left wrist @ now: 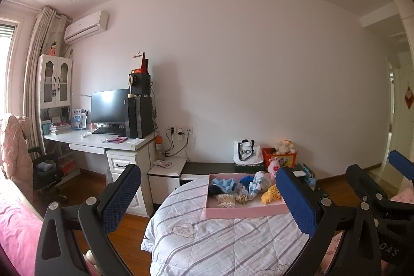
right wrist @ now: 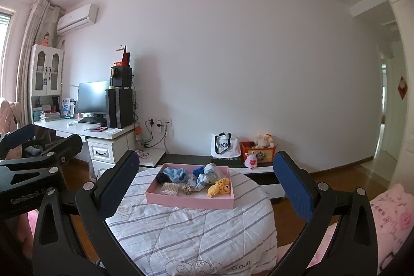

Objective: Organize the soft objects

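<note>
A pink tray lies on a white quilt with grey stripes. In it lie several soft things: a light blue plush, a yellow plush, a white and blue cloth and a beige knitted piece. My left gripper is open and empty, held back from the tray. My right gripper is open and empty too, also short of the tray. Each gripper shows at the edge of the other's view.
A white desk with a monitor and a computer tower stands at the left. A low dark bench along the wall holds a white bag, a red toy box and plush toys. Pink bedding lies on both sides.
</note>
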Tool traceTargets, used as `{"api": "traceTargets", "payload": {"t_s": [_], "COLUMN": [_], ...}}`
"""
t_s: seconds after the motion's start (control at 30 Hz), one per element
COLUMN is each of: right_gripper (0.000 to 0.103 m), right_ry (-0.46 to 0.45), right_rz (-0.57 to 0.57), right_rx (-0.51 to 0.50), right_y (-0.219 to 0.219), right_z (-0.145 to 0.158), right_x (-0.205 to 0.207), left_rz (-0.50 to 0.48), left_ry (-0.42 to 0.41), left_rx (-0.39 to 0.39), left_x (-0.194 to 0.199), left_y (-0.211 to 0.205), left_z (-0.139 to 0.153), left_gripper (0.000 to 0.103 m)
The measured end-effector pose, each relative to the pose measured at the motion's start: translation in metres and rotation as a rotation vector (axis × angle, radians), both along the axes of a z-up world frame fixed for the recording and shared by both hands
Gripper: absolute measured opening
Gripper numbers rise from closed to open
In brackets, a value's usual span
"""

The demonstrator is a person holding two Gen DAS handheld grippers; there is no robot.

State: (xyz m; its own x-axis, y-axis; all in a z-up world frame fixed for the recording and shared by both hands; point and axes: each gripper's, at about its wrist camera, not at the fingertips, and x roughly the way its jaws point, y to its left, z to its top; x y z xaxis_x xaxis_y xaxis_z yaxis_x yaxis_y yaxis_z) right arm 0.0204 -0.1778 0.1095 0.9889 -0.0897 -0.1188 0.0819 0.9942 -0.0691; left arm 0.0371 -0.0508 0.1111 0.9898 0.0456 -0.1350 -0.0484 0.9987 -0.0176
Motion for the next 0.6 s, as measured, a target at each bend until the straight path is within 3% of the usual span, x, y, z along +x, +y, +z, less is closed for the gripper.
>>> {"api": "traceTargets", "payload": {"t_s": [0.6], "right_gripper": [0.103], "right_ry": [0.003], "right_rz": [0.001], "right_rx": [-0.008], "right_y": [0.0006], "right_z": [-0.0013], "right_x": [0.0017], "left_rz": [0.005], "left_ry": [-0.001], "left_rx": [0.003], "left_x": [0.0006], "left_y": [-0.0002], "left_z": [-0.0031], "left_gripper": [0.103]}}
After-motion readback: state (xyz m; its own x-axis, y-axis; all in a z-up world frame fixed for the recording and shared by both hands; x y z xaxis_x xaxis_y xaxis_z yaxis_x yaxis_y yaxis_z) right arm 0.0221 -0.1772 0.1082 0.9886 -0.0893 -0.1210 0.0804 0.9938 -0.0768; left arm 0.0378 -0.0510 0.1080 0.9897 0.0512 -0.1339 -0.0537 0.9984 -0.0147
